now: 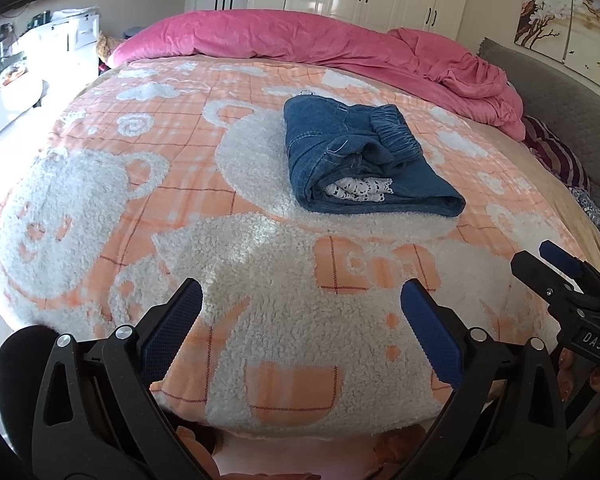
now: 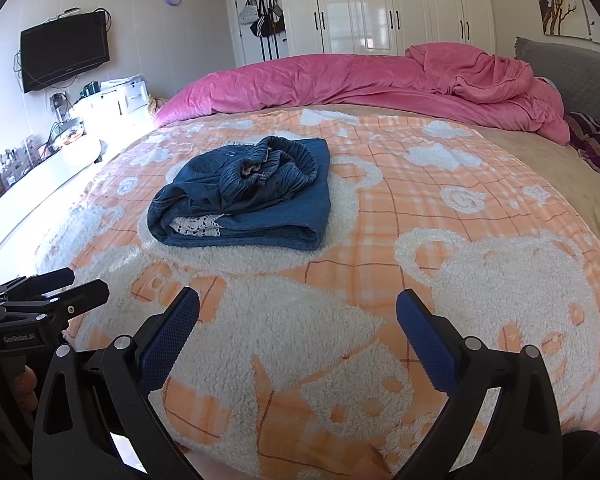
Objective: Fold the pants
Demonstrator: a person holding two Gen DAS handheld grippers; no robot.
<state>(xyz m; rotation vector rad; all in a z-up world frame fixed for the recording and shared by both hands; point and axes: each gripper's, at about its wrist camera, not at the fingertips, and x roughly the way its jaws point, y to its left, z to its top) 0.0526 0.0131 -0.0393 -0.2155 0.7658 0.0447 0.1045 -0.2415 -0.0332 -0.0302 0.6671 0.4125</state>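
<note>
A pair of blue denim pants [image 1: 364, 156] lies folded into a thick bundle on the orange and white fleece blanket [image 1: 236, 248], with the elastic waistband on top and white lace trim showing at the near fold. In the right wrist view the pants [image 2: 248, 196] sit left of centre. My left gripper [image 1: 302, 294] is open above the blanket's near part, well short of the pants, holding nothing. My right gripper [image 2: 298, 304] is open too, also back from the pants. Each gripper shows at the other view's edge: the right gripper [image 1: 556, 268] and the left gripper [image 2: 72, 284].
A crumpled pink duvet [image 2: 380, 80] lies across the far side of the bed. A grey headboard [image 2: 580, 76] and striped pillow [image 2: 596, 148] are at the right. White wardrobes [image 2: 380, 4] stand behind, and a wall TV [image 2: 64, 54] and cluttered white desk [image 2: 80, 120] at the left.
</note>
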